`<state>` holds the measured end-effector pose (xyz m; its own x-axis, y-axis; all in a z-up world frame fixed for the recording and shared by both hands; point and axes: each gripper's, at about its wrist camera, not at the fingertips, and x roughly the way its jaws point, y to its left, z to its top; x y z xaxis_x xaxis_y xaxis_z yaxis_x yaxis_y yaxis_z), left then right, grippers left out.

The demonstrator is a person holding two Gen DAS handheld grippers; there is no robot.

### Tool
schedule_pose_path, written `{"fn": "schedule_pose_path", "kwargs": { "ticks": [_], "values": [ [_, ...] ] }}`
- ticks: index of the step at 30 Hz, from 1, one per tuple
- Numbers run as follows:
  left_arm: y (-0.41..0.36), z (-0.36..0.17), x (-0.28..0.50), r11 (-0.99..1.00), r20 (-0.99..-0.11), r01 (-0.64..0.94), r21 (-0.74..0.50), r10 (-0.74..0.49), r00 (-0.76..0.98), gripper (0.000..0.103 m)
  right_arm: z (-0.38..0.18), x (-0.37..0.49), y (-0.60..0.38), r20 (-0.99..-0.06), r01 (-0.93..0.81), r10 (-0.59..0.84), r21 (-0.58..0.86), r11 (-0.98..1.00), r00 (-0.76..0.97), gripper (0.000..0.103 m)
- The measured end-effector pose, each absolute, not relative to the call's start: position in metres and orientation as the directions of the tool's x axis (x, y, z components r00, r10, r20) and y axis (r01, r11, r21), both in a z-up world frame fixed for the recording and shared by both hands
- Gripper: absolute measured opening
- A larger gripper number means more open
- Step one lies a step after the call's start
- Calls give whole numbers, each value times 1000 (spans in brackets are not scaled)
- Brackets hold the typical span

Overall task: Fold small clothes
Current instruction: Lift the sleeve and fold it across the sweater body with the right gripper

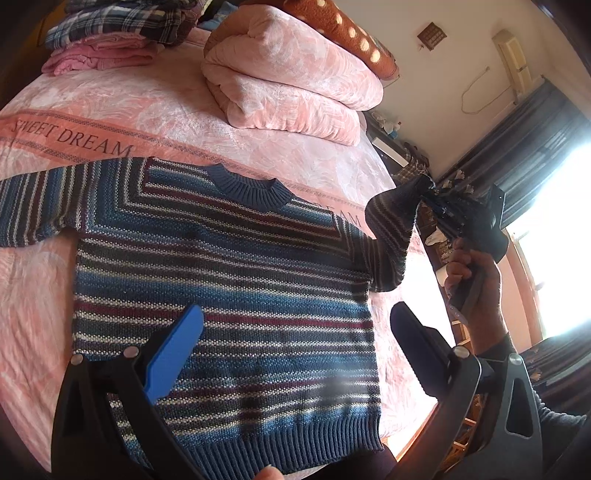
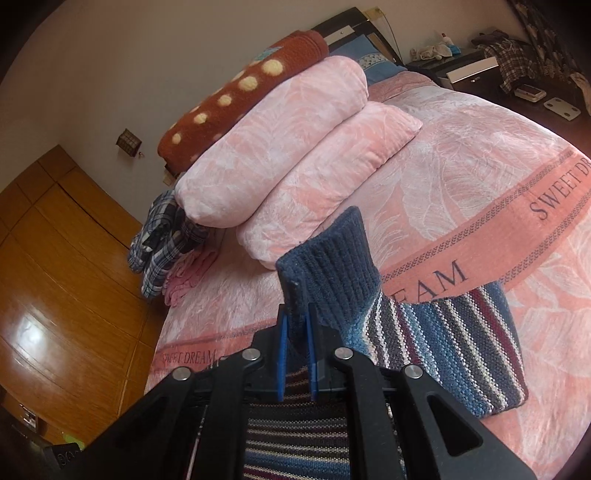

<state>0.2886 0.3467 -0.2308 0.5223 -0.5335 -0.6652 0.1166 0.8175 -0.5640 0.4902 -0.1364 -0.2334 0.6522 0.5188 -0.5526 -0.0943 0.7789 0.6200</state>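
A small knitted sweater with blue, maroon, white and dark stripes [image 1: 229, 280] lies flat, front side up, on the pink bed cover printed with the words SWEET DREAM [image 1: 110, 110]. Its dark blue ribbed collar [image 1: 251, 188] points toward the folded pink fleece blanket [image 1: 291, 74], and its ribbed hem is on the side away from that blanket, at the edge of the bed.

The left gripper with blue finger pads [image 1: 295, 343] hangs above the lower part of the sweater. Its two fingers are spread wide apart and grasp nothing.

The right gripper [image 2: 297, 332] is clenched on the dark blue ribbed cuff of one sleeve [image 2: 328, 258]. The cuff stands up between the two blue pads, and the striped sleeve is lifted off the bed cover and bends back down to the body of the sweater. In the left wrist view a bare hand [image 1: 476, 280] holds the handle of this gripper beside the sweater. The other sleeve lies stretched out flat on the bed cover, on the far side of the sweater from the raised one.

Beyond the sweater, against the folded pink blanket, rests a brown blanket with pale yellow dots [image 2: 243, 88]. Beside them is a pile of folded plaid and pink clothes [image 1: 110, 33].
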Motion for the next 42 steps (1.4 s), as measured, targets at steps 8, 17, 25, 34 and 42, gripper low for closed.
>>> {"fn": "schedule_pose_path", "kwargs": {
  "ticks": [8, 17, 25, 34, 42],
  "values": [
    [340, -254, 322, 783, -654, 108, -612, -579, 488, 100, -306, 497, -64, -650, -116, 543, 579, 807, 531, 8],
    [335, -299, 375, 730, -648, 60, -681, -639, 415, 100, -385, 493, -13, -745, -116, 530, 533, 838, 405, 8],
    [316, -366, 446, 537, -537, -85, -839, -796, 279, 100, -389, 449, -17, -722, -92, 506, 531, 843, 471, 29],
    [265, -432, 508, 526, -555, -191, -829, -816, 161, 100, -413, 390, -79, -516, 79, 507, 750, 657, 691, 32],
    [235, -435, 525, 533, -555, -173, -829, -821, 130, 70, -392, 397, -65, -464, -5, 539, 754, 657, 704, 34]
  ]
}}
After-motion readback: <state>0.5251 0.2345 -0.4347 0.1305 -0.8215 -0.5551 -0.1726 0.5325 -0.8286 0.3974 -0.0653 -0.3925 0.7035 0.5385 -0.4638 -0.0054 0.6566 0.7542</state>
